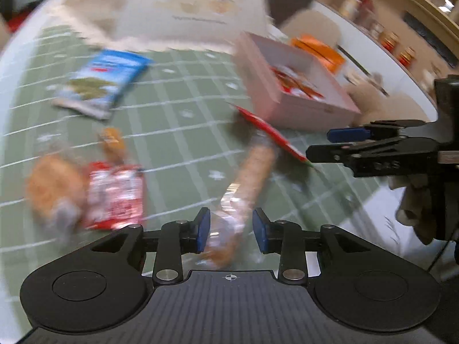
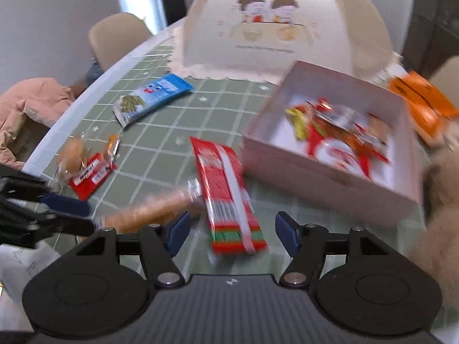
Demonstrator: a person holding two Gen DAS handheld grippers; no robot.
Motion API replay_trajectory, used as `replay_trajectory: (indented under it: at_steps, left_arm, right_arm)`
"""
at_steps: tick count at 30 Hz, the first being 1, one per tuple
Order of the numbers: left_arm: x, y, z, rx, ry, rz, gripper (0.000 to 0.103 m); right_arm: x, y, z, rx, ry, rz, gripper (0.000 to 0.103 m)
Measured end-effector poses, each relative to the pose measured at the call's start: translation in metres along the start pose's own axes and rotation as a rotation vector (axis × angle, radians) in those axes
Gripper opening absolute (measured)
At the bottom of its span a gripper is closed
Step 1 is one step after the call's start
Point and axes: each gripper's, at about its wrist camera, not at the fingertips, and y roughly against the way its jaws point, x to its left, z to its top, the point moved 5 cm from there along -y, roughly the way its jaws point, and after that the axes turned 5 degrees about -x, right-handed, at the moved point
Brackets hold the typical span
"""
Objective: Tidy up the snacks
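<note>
- My left gripper (image 1: 231, 230) has its blue pads parted, and the clear-wrapped end of a long orange biscuit stick (image 1: 252, 172) lies between them; through the blur I see a gap at the right pad, and I cannot tell whether the left pad touches the wrapper.
- My right gripper (image 2: 232, 230) stands wider, jaws apart, with the near end of a long red snack pack (image 2: 226, 197) lying between the pads on the cloth; neither pad presses on it.
- The red pack lies beside the front wall of the pink box (image 2: 321, 172), which is open and already holds a jumble of red, yellow and white wrappers.
- The biscuit stick runs leftward from the red pack, its far end just beside it.
- Further out on the green checked tablecloth (image 2: 160, 132) lie a blue seaweed packet (image 2: 152, 97), a small red packet (image 2: 91, 175), a round wrapped bun (image 2: 73, 154) touching it, and a small orange sweet (image 2: 112, 146).
- A beige food cover (image 2: 275, 25) with cartoon figures stands behind the box, and an orange packet (image 2: 421, 103) lies to the box's right.
</note>
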Motion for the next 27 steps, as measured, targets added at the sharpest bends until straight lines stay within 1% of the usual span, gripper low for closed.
replay_trajectory:
  at_steps: [3,4,5,6,7,8,9,11,12,13,15,17,19,20,21,22,24,26,27]
  left_arm:
    - [0.013,0.020,-0.002,-0.049,0.047,0.060,0.036]
    - [0.013,0.025,-0.003,-0.058,0.056,0.069,0.036]
    - [0.012,0.028,-0.005,-0.063,0.054,0.073,0.036]
    - [0.007,0.029,-0.006,-0.067,0.039,0.080,0.036]
    - [0.001,0.028,-0.007,-0.069,0.015,0.084,0.036]
    - [-0.006,0.025,-0.008,-0.070,-0.015,0.089,0.036]
    - [-0.014,0.020,-0.008,-0.070,-0.058,0.101,0.036]
    - [-0.027,0.004,-0.008,-0.060,-0.137,0.134,0.036]
    - [-0.035,-0.005,-0.007,-0.046,-0.179,0.137,0.036]
    - [-0.040,-0.013,-0.006,-0.035,-0.207,0.124,0.036]
    - [-0.054,-0.027,-0.004,-0.009,-0.256,0.085,0.036]
    - [-0.064,-0.039,-0.005,0.013,-0.306,0.077,0.037]
    - [-0.070,-0.047,-0.004,0.007,-0.380,0.133,0.037]
    - [-0.070,-0.052,-0.003,0.011,-0.399,0.164,0.037]
    - [-0.066,-0.056,-0.002,0.017,-0.392,0.194,0.041]
    - [-0.060,-0.057,-0.001,0.020,-0.365,0.196,0.042]
    - [-0.046,-0.056,0.002,0.012,-0.276,0.183,0.042]
    - [-0.028,-0.050,0.009,-0.015,-0.200,0.196,0.042]
    - [-0.017,-0.045,0.013,-0.044,-0.144,0.207,0.042]
  right_arm:
    - [0.001,-0.039,0.011,0.031,0.017,0.011,0.066]
    - [-0.001,-0.050,0.012,0.038,0.007,0.007,0.071]
    - [-0.005,-0.055,0.016,0.020,-0.032,0.013,0.072]
    - [-0.007,-0.058,0.017,0.040,-0.082,0.033,0.071]
    - [-0.007,-0.059,0.018,0.069,-0.138,0.086,0.063]
    - [-0.003,-0.059,0.017,0.087,-0.166,0.138,0.050]
    - [0.003,-0.056,0.014,0.091,-0.164,0.171,0.049]
    - [0.014,-0.050,0.006,0.091,-0.120,0.175,0.044]
    - [0.018,-0.045,0.001,0.080,-0.108,0.177,0.043]
    - [0.017,-0.040,-0.004,0.081,-0.106,0.173,0.038]
    - [0.012,-0.033,-0.016,0.112,-0.118,0.151,0.034]
    - [0.003,-0.020,-0.029,0.108,-0.106,0.111,0.034]
    - [-0.003,-0.007,-0.041,0.099,-0.047,0.026,0.034]
    - [-0.006,-0.001,-0.049,0.098,-0.016,-0.016,0.034]
    - [-0.009,0.004,-0.055,0.101,-0.004,-0.039,0.034]
    - [-0.014,0.006,-0.060,0.109,-0.007,-0.054,0.035]
    - [-0.024,0.011,-0.070,0.111,-0.037,-0.077,0.038]
    - [-0.031,0.017,-0.076,0.105,-0.068,-0.091,0.043]
    - [-0.034,0.019,-0.079,0.104,-0.082,-0.097,0.045]
